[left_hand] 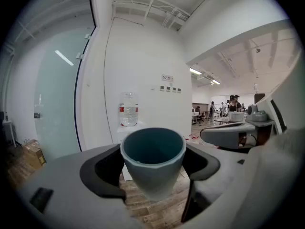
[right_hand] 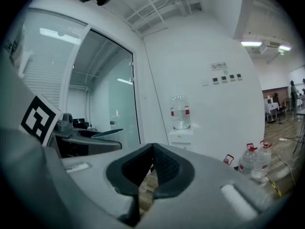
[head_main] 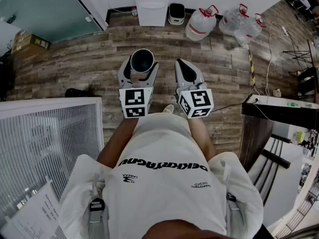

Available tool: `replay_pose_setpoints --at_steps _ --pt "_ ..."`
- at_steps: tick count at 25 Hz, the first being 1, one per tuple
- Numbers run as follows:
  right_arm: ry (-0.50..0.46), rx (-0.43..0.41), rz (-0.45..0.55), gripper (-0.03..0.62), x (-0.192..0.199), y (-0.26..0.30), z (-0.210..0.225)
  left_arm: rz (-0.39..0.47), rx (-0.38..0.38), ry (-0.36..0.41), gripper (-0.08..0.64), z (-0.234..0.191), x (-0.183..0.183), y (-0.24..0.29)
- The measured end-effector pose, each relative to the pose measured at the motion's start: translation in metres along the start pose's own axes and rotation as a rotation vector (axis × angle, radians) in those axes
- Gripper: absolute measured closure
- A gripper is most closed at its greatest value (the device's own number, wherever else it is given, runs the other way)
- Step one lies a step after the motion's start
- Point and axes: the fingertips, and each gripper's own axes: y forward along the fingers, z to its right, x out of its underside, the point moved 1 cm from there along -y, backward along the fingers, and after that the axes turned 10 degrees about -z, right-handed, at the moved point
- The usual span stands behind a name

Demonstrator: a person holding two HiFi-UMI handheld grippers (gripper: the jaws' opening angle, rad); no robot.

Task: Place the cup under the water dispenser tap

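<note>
My left gripper point(head_main: 139, 71) pinches the blue-grey cup point(left_hand: 153, 163) upright between its fingers point(left_hand: 101, 171), held over the wooden floor point(head_main: 79, 59). Just to its right, my right gripper point(head_main: 185, 69) has its fingers point(right_hand: 167, 168) pressed together on nothing. Far ahead, against the white wall, stands the water dispenser point(head_main: 151, 6), well apart from the cup, with spare water jugs point(head_main: 201, 24) on the floor to its right.
</note>
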Motion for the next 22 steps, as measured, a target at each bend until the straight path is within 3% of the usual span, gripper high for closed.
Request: replay_pose_setpoints --at_steps 10,16,22 --pt "0.019 -0.049 0.007 0.594 0.003 -0.001 0.021 -0.014 -0.006 0.010 0.195 0.019 0.003 0.016" --pt "-0.077 -0.039 0.019 0.594 0.001 -0.008 0.041 -0.012 0.004 -0.026 0.193 0.041 0.000 0.031" --pt "-0.080 -0.045 0.021 0.594 0.004 -0.013 0.055 -0.032 -0.001 -0.020 0.193 0.056 0.003 0.039"
